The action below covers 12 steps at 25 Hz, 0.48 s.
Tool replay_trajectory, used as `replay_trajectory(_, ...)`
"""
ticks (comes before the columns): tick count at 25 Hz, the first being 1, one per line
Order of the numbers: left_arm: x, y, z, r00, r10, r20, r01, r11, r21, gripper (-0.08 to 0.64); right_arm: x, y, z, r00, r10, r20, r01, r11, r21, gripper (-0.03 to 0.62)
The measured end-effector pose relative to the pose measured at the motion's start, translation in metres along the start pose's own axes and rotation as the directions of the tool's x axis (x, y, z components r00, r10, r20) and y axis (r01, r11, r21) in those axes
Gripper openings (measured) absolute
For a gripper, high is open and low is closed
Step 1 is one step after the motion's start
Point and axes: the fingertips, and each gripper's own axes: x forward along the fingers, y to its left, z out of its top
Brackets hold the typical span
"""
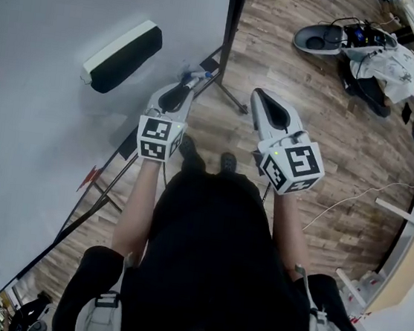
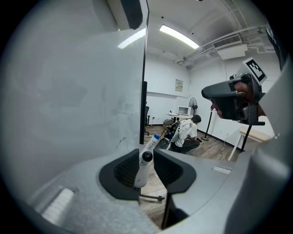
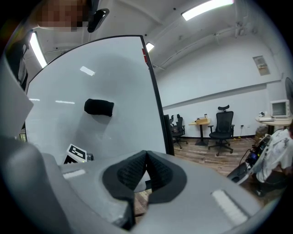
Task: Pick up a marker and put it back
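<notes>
The marker [image 2: 143, 168] sits loose between the parted jaws of the left gripper [image 2: 146, 152], pointing away along them, near the lower edge of the whiteboard [image 2: 68, 91].

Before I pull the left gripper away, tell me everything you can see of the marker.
The marker is a white, plastic-looking barrel with a round black end toward the camera and a blue cap at the far end. It stands tilted between the pads of the left gripper, whose jaws are apart. It sits close to the left pad, but I cannot tell whether they touch. It is beside the whiteboard, and what it rests on is hidden.
</notes>
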Motion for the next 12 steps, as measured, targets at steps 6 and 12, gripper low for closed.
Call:
replay_trajectory(6,0.0089,-0.0037,-0.0017,1.000,-0.015,-0.015,0.015,1.000,0.027,0.103,-0.0064,-0.0036,-0.0004,1.000,-0.020,-0.001,0.020,1.000,0.001,0.002)
replay_trajectory(12,0.0116,-0.0019,-0.0035,1.000,-0.005,-0.018,0.006,1.000,0.028,0.098,-0.0087,-0.0030,-0.0011,1.000,-0.019,-0.006,0.019,1.000,0.000,0.002)
